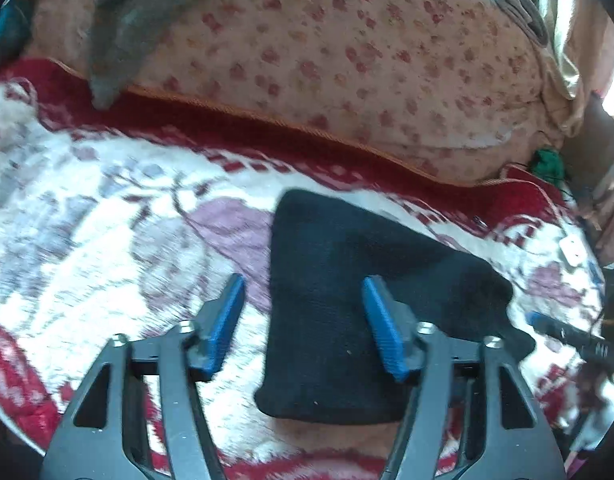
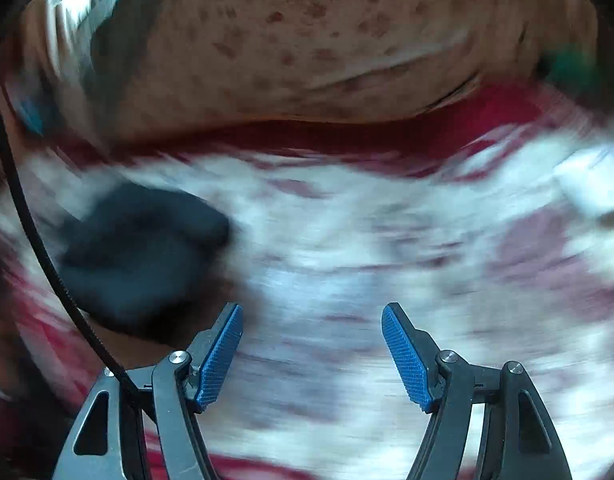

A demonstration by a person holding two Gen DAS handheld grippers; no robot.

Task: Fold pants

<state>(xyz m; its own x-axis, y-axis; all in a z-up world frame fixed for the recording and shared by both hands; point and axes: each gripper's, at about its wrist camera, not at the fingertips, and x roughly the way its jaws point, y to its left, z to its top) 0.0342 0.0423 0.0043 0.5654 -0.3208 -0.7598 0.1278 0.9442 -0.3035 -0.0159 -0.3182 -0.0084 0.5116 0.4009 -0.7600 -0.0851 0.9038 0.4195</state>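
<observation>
The black pants (image 1: 339,300) lie folded into a compact bundle on the white, red and purple blanket (image 1: 107,240). My left gripper (image 1: 303,286) hovers over the bundle's left edge, open, its blue pads clear of the cloth. In the right wrist view the picture is smeared by motion. There the black pants (image 2: 139,252) show as a dark mass at the left, and my right gripper (image 2: 311,312) stands open over bare blanket (image 2: 347,248) to their right, with nothing between its fingers.
A large floral cushion (image 1: 327,60) runs along the back, with a grey garment (image 1: 127,20) draped over its left end. A small white object (image 1: 571,251) and a dark tool-like thing (image 1: 567,334) lie at the right edge of the blanket. A black cable (image 2: 31,216) crosses the right wrist view's left side.
</observation>
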